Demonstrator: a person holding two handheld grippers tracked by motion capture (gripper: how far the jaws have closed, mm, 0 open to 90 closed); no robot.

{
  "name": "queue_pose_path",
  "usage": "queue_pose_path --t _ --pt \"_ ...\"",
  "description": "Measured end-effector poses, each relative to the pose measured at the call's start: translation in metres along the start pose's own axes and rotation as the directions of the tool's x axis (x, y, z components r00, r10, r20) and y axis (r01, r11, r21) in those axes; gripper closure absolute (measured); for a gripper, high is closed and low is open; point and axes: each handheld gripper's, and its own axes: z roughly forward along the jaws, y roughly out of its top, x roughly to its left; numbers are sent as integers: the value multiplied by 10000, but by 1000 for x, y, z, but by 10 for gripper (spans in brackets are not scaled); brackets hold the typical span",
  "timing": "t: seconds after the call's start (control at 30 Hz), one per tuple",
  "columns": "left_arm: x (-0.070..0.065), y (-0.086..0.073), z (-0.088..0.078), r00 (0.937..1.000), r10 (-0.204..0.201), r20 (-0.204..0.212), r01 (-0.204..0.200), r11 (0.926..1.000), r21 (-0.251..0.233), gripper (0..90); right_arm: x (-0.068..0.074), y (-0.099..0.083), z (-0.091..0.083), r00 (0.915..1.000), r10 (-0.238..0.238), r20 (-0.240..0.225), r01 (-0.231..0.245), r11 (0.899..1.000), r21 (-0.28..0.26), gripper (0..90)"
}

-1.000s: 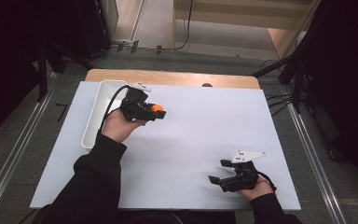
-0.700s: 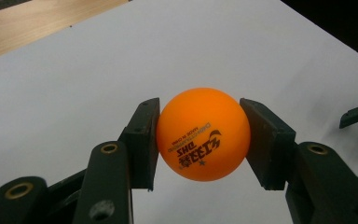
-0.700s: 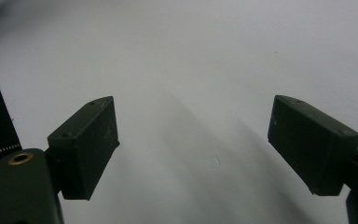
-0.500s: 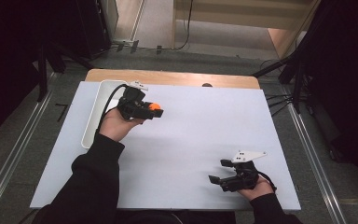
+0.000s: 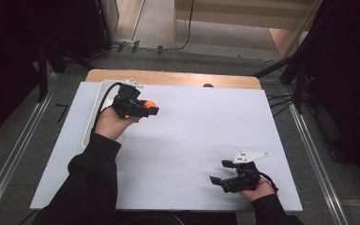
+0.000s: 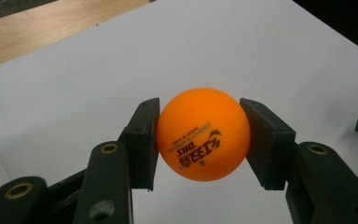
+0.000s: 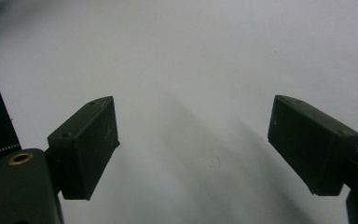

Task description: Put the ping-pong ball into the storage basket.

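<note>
Left gripper (image 5: pixel 151 109) is clamping an orange table-tennis ball (image 6: pixel 203 133) squarely between its two pads, one pad pressing on each side of the ball at about its widest line; in the left gripper view the ball is sitting clear of the white table cover (image 6: pixel 242 51) below it, and in the high view it is showing as an orange spot (image 5: pixel 149 104) at the gripper's tip, just beside the white tray (image 5: pixel 90 126) lying along the cover's left edge. Right gripper (image 5: pixel 218 172) is resting low near the front right of the cover, its jaws standing wide with nothing between them. Judgement: the step in hand is carrying the ball, and the grip is looking sound, since the pads are meeting the ball on opposite sides rather than toward its front. To do the step well, the person should be keeping the squeeze steady and no harder, as a light hollow ball can pop forward out of flat pads; the hand should be travelling smoothly and level, and the ball should be lowered until touching the surface before the jaws part, or it is likely to roll or bounce off. The wooden table edge (image 5: pixel 178 78) beyond the cover is offering no stop.
</note>
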Motion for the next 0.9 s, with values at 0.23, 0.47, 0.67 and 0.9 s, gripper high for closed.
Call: queue_pose_path --t 0.23,0.47,0.67,0.9 --pt "7 -1 -4 9998 -208 -80 207 9998 -42 507 1 1 -1 10000 36 -27 -36 10000 -36 146" --pt "15 -3 -7 9991 -323 -273 322 9995 -63 507 1 1 0 10000 13 17 -13 10000 -55 146" --pt "20 -4 -10 9975 -468 -520 468 9989 -24 507 1 1 0 10000 5 16 -5 10000 -59 146" --pt "28 -7 -15 9945 -635 -838 627 9980 -130 507 1 1 0 10000 -45 11 45 10000 -57 146"
